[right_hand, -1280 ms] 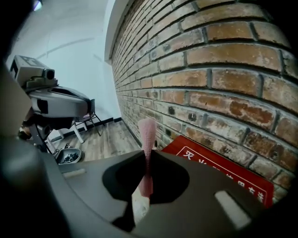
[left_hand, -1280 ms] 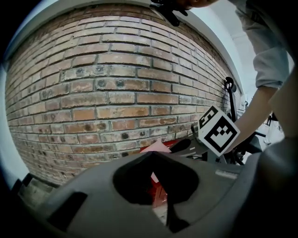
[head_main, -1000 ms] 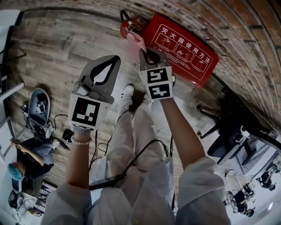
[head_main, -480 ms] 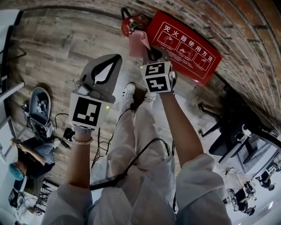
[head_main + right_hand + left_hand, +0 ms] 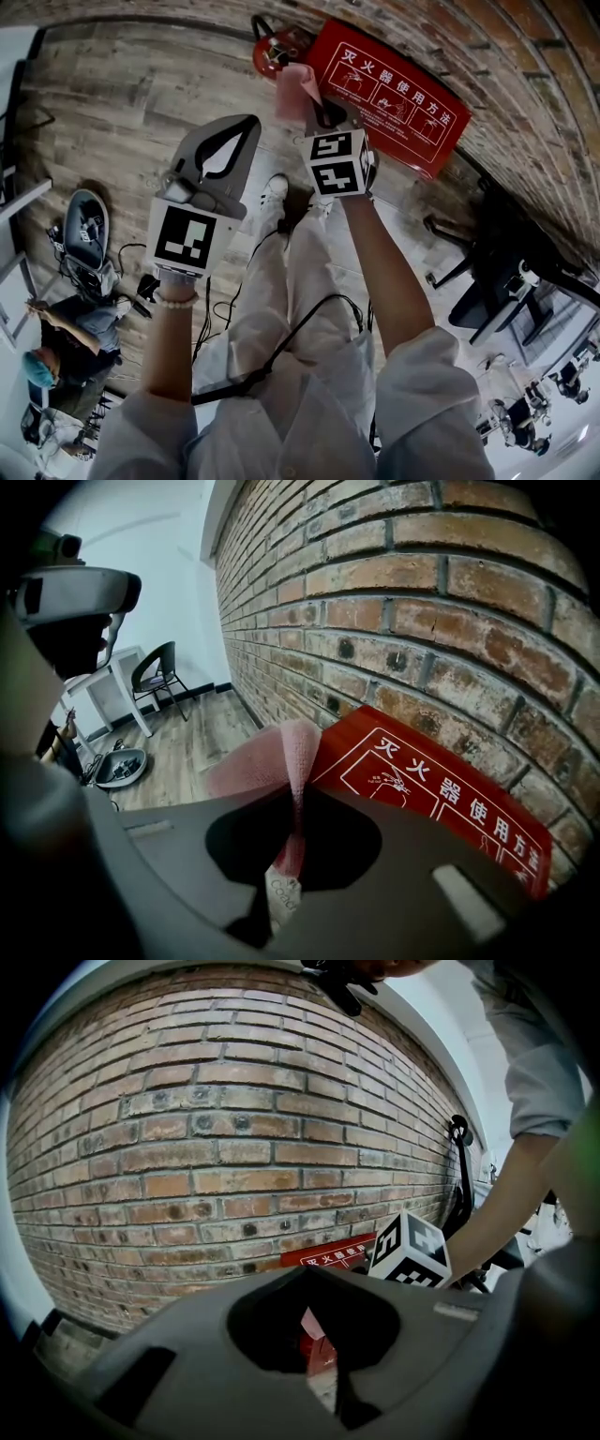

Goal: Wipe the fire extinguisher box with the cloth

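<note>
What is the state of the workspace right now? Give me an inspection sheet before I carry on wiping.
Surface: wooden plank floor.
Job's things: red fire extinguisher box against the brick wall; pink cloth at the box's left edge, contact unclear.
Clutter: red fire extinguisher beside the box; grey tub of gear on the floor.
Grippers: right gripper shut on the cloth; left gripper shut, nothing in it, short of the box.
Cables: black cable across the person's lap; more on the floor at left.
Surroundings: black chair at right; seated person at left.
</note>
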Demonstrator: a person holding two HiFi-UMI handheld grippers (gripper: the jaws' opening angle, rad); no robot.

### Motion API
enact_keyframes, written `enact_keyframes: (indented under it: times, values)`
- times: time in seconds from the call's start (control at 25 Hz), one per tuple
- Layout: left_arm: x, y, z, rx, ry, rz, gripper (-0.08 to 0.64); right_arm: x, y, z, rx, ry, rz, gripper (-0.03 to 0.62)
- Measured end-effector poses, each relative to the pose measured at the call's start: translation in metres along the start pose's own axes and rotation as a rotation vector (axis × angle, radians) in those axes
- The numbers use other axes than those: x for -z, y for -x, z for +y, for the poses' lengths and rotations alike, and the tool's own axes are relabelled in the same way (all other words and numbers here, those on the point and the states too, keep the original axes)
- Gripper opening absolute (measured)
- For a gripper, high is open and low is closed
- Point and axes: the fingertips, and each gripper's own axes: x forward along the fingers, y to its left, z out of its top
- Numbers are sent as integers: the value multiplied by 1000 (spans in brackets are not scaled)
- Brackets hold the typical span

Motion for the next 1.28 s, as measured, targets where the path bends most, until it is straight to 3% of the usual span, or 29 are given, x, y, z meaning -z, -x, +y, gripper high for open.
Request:
enact_keyframes:
  times: [1.28]
  values:
    - [-27,-45,-92,142,-99,0,-3,86,71,-94,163,-87,31,21]
